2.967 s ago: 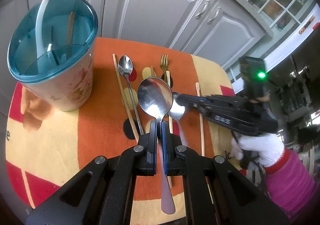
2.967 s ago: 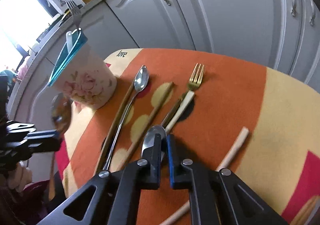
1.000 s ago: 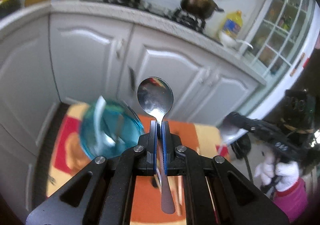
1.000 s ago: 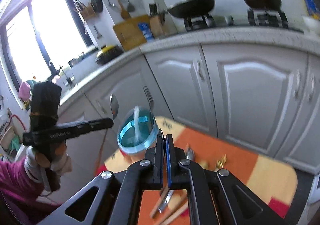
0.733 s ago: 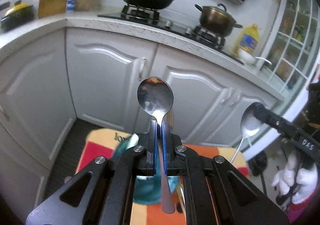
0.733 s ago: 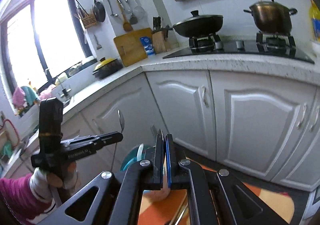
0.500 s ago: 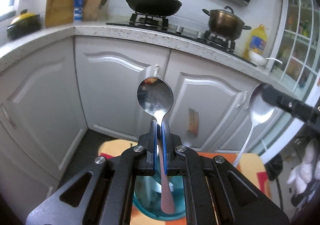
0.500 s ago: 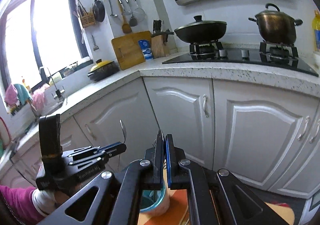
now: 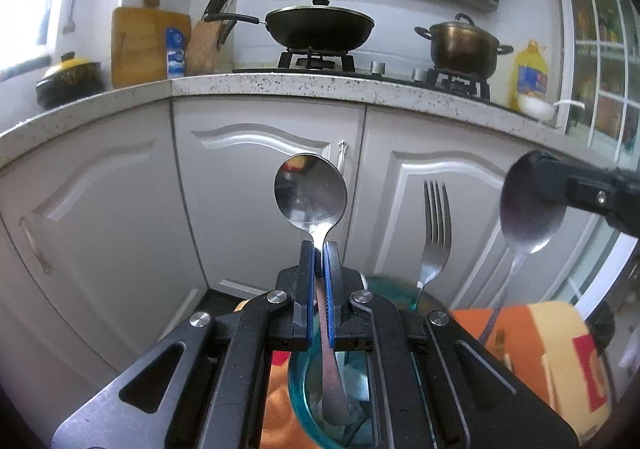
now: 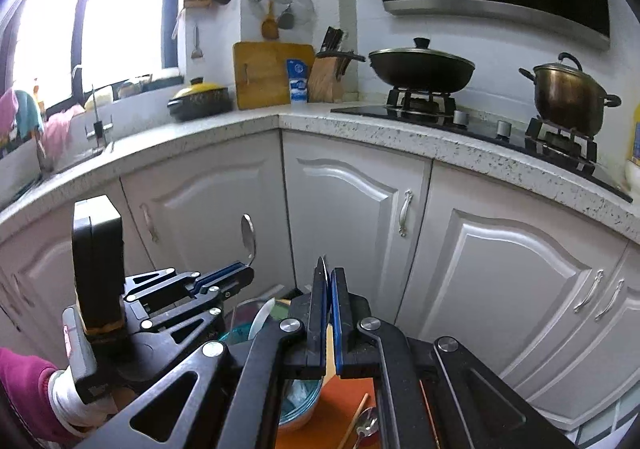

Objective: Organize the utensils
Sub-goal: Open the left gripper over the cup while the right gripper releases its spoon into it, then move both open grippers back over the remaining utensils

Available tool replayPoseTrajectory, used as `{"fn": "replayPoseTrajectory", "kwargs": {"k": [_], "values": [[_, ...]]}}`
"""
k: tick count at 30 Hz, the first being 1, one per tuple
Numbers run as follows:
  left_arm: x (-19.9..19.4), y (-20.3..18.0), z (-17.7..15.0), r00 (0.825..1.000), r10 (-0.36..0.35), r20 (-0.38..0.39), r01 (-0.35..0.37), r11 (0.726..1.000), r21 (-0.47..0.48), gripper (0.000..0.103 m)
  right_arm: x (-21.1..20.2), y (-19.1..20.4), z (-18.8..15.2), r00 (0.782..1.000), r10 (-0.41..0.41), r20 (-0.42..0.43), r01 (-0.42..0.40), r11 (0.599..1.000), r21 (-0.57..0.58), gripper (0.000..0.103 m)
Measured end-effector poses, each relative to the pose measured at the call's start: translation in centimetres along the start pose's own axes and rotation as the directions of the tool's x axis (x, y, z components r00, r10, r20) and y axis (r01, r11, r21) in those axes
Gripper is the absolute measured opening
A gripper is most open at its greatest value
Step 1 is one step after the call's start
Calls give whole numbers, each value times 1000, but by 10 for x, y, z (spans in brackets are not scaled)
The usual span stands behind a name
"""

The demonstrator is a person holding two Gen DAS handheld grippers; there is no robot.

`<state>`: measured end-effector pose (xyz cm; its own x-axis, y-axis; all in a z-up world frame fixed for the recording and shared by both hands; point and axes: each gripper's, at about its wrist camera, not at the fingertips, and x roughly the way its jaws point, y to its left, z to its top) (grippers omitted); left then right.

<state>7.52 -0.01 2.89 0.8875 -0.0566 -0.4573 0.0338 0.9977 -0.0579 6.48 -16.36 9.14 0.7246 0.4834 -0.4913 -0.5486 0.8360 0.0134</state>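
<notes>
Fork [image 9: 434,237] in holder [image 9: 304,405], betw left spoon [image 9: 311,198] & right spoon [image 9: 530,217]; holder on mat [image 9: 532,337].

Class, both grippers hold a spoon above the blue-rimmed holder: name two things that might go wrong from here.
1. The left gripper pinches its spoon only at the thin neck; it might pivot or slip.
2. The fork already stands in the holder, and the right gripper's spoon hangs close by, so lowering both spoons might cause clashes.

White panelled cabinet doors [image 9: 260,209] are seen beneath a speckled countertop [image 10: 400,137]; a lidded wok [image 9: 318,25] and a brass pot [image 10: 568,93] are set on the hob, and daylight is admitted through a window [image 10: 116,9] at left
</notes>
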Motion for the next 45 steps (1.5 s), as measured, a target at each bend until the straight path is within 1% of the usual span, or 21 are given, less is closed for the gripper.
{"fn": "replayPoseTrajectory", "kwargs": {"k": [2, 3, 4, 5, 7, 9, 12, 17, 19, 20, 21, 22, 23, 25, 27, 33, 35, 37, 40, 42, 45], "values": [[1, 0, -6, 1000, 1, -12, -1, 1000, 3, 3, 4, 2, -5, 1000, 10, -23, -11, 1000, -5, 2], [1, 1, -10, 1000, 4, -21, -4, 1000, 0, 3, 7, 2, -8, 999, 29, -45, -29, 1000, -3, 2], [0, 1, -12, 1000, 6, -26, -6, 1000, -3, 3, 13, 3, -12, 993, 66, -96, -66, 998, 3, 2], [-1, 2, -14, 1000, 6, -30, -6, 1000, -5, 3, 19, 5, -17, 988, 72, -135, -73, 997, 1, 2], [-3, 3, -18, 999, 9, -44, -9, 1000, -5, 3, 20, 11, -26, 987, 85, -139, -89, 996, -17, 2], [-5, 5, -21, 998, 4, -62, -5, 1000, -15, 3, 25, 12, -35, 983, 87, -161, -91, 996, -13, 3], [-9, 4, -24, 997, 1, -81, -1, 1000, -8, 3, 29, 1, -42, 979, 121, -162, -112, 992, 66, 3], [-15, 4, -21, 995, -20, -102, 17, 999, -28, 4, 28, -6, -44, 974, 143, -174, -123, 985, 120, 3], [-18, 4, -19, 993, -27, -117, 22, 999, -39, 8, 27, -7, -44, 974, 146, -176, -123, 983, 137, 5], [-20, 3, -18, 992, -32, -120, 27, 999, -40, 15, 26, -7, -45, 973, 146, -177, -121, 982, 147, 6], [-23, 2, -17, 992, -41, -121, 36, 999, -41, 25, 25, -9, -46, 972, 151, -179, -122, 980, 159, 8], [-27, 1, -17, 992, -45, -116, 41, 998, -41, 29, 24, -9, -47, 972, 152, -181, -122, 978, 166, 12], [-31, 1, -16, 993, -48, -110, 43, 998, -40, 33, 22, -11, -48, 971, 154, -182, -122, 977, 177, 20], [-37, -1, -15, 993, -53, -106, 49, 998, -41, 35, 19, -14, -49, 972, 155, -177, -120, 973, 196, 28], [-43, -2, -13, 991, -62, -115, 56, 997, -49, 37, 14, -16, -50, 971, 166, -174, -127, 969, 214, 28], [-61, -9, -10, 990, -59, -129, 54, 997, -47, 38, -8, -19, -51, 978, 146, -149, -111, 969, 220, 29], [-68, -12, -9, 988, -68, -139, 62, 997, -51, 38, -16, -20, -53, 979, 142, -144, -108, 969, 222, 33], [-73, -16, -9, 987, -61, -147, 55, 997, -46, 38, -23, -21, -56, 980, 132, -146, -97, 969, 226, 35], [-81, -25, -10, 985, -68, -159, 63, 997, -36, 38, -38, -24, -63, 984, 102, -146, -65, 968, 241, 37], [-86, -32, -11, 984, -73, -163, 71, 997, -20, 38, -48, -25, -69, 987, 87, -133, -53, 968, 245, 37], [-91, -44, -15, 981, -80, -179, 81, 997, 0, 38, -62, -28, -77, 989, 55, -135, -20, 969, 246, 37]]}}
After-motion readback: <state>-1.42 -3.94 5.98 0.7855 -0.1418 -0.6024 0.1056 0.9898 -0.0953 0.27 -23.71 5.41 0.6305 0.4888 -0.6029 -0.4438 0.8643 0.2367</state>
